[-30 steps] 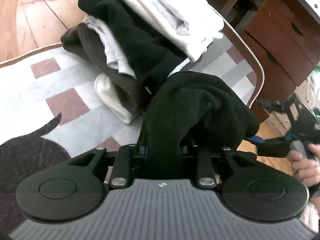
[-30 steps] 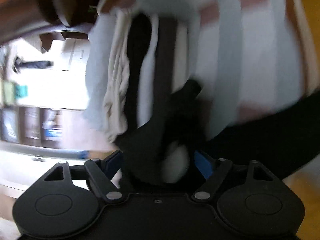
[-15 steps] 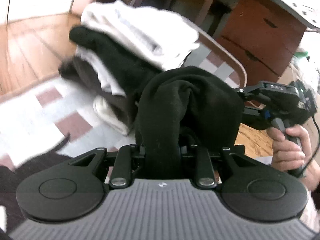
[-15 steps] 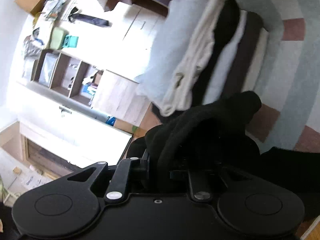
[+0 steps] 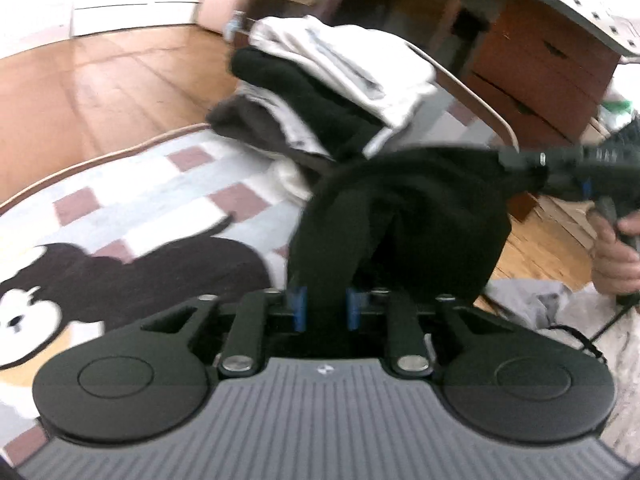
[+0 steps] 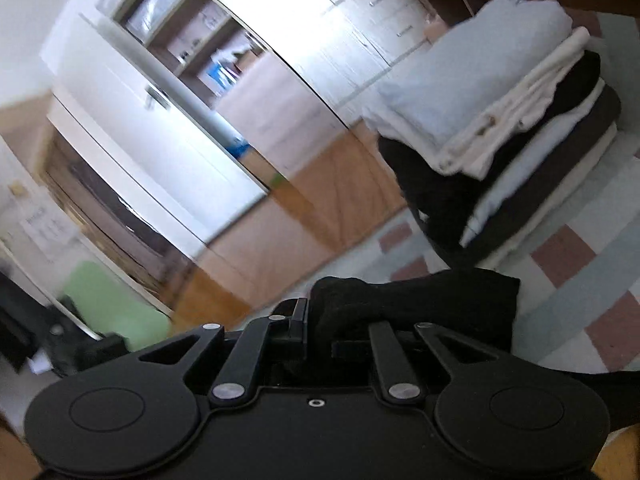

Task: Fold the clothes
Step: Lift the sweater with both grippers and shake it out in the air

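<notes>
A: Where is the black garment (image 5: 404, 216)?
B: It is off the rug (image 5: 160, 196), bunched between the two tools. The left hand-held gripper (image 5: 323, 304) is clamped narrowly on one thick fold of it, the blue pads pressing the cloth from both sides.
A: And the right hand-held gripper (image 6: 320, 320)?
B: Closed on the other end of the same cloth; in the left wrist view it reaches in from the right, gripping the garment's far corner, with the person's right hand (image 5: 616, 256) on its handle.
A: What lies behind?
B: A stack of folded clothes (image 6: 516, 120) on the checked rug, pale blue and cream on top, black, brown and white below. A wooden drawer unit (image 5: 536, 56) stands beyond it on the wooden floor (image 5: 100, 92).
</notes>
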{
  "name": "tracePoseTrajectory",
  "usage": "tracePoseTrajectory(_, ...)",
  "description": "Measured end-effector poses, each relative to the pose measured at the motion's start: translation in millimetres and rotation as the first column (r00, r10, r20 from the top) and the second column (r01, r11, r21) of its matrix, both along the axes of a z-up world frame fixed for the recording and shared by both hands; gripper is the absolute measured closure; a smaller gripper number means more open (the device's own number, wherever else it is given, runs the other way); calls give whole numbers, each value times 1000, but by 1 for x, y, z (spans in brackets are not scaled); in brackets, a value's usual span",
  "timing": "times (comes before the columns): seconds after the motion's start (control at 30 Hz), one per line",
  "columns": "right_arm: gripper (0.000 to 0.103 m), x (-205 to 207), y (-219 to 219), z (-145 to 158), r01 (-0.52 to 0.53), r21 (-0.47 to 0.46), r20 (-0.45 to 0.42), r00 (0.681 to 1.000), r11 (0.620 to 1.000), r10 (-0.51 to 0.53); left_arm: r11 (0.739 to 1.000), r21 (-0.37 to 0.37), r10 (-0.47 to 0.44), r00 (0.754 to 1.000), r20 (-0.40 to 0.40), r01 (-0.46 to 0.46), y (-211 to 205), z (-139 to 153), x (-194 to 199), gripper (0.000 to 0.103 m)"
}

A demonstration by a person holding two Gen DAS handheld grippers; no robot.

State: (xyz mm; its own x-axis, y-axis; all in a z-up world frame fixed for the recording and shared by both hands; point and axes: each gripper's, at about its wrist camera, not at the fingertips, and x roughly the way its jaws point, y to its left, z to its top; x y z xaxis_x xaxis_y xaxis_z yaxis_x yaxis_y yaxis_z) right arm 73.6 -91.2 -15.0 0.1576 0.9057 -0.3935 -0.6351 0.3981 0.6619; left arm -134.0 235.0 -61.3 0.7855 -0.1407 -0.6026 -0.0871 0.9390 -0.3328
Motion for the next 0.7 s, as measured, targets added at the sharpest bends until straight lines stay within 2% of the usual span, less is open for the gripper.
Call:
tracePoseTrajectory(0.03, 92, -1, 5, -2, -9, -14, -6, 1000, 1000, 9, 1000, -10, 21, 1000, 7, -21, 8, 2, -3, 95)
tracePoseTrajectory(0.1, 92, -2, 9, -4, -27, -17, -27, 999, 999, 26, 998, -18, 58, 998, 28, -57, 21, 8, -10, 101)
tracePoseTrajectory(0.23, 95, 0, 24, 0, -62, -1, -33, 998, 998, 62, 996, -14, 86, 996, 26, -85, 37, 15, -23, 101)
tracePoseTrajectory(0.33, 96, -5, 47, 12, -103, 39, -16, 994, 994, 104, 998, -3, 70, 997, 28, -70, 30, 18, -34, 97)
tracePoseTrajectory(0.4, 96, -15, 64, 22, -136, 39, 35, 990, 990, 134, 998, 19, 60, 998, 33, -60, 18, 22, -41, 92)
tracePoseTrajectory(0.43, 96, -19, 73, 28, -152, 38, 61, 987, 988, 149, 998, 26, 51, 998, 39, -52, 10, 24, -43, 84)
tracePoseTrajectory(0.47, 96, -24, 82, 33, -166, 38, 87, 983, 985, 162, 999, 31, 35, 998, 58, -37, 2, 26, -45, 65)
tracePoseTrajectory(0.5, 96, -30, 90, 38, -176, 41, 111, 979, 984, 171, 999, 43, 15, 997, 79, -19, -6, 28, -44, 53)
tracePoseTrajectory(0.53, 96, -34, 98, 44, -186, 46, 122, 976, 982, 179, 998, 62, -8, 995, 102, 2, -14, 30, -42, 36)
tracePoseTrajectory(0.57, 96, -38, 104, 51, -195, 54, 121, 975, 979, 187, 997, 78, -31, 993, 111, 22, -22, 30, -36, 30)
tracePoseTrajectory(0.6, 96, -42, 111, 58, -204, 61, 120, 973, 977, 195, 995, 92, -53, 992, 117, 42, -29, 30, -30, 30)
tracePoseTrajectory(0.7, 96, -55, 130, 82, -245, 84, 130, 964, 966, 233, 997, 51, -68, 992, 106, 63, -35, 28, -6, 25)
